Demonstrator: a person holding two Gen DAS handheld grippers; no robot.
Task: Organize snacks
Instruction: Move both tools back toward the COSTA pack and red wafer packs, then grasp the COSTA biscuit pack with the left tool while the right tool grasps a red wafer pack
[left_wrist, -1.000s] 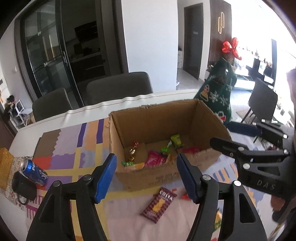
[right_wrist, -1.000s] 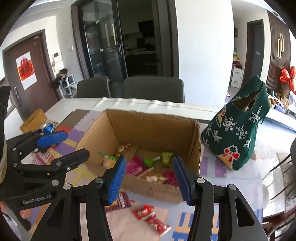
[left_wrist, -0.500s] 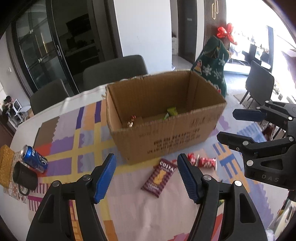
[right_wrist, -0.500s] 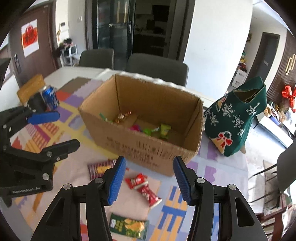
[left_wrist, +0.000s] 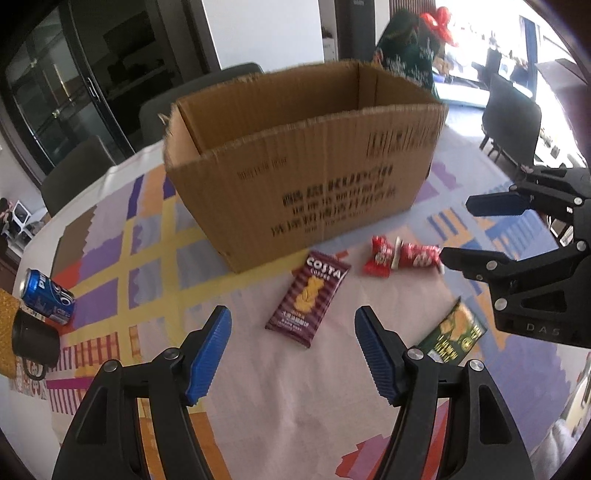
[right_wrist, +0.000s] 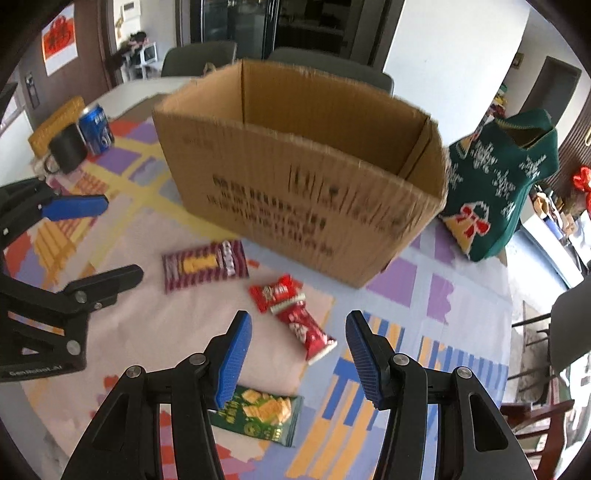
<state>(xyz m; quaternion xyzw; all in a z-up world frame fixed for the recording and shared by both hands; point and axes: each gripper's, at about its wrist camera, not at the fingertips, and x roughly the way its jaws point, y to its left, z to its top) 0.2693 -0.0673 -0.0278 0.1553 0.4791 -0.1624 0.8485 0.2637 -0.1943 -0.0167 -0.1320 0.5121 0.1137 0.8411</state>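
Bright daylight floods in from the upper right of the left wrist view, blowing the window (left_wrist: 517, 55) out white. Motion blur smears the print on the cardboard box (right_wrist: 295, 192) (unreadable in both views). Fisheye bending curves the edges; the corners go black.

Both tongs, left (left_wrist: 293, 350) and right (right_wrist: 298, 360), have black screw-studded frames with ribbed blue pads (left_wrist: 208, 354).

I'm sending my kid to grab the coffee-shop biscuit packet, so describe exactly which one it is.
Find the big cardboard box on the patterned tablecloth. Several snack packets lie in front of its printed side. Take the maroon striped packet with white COSTA lettering and a yellow biscuit picture; the red wrappers and the green cracker bag nearby lack that name.
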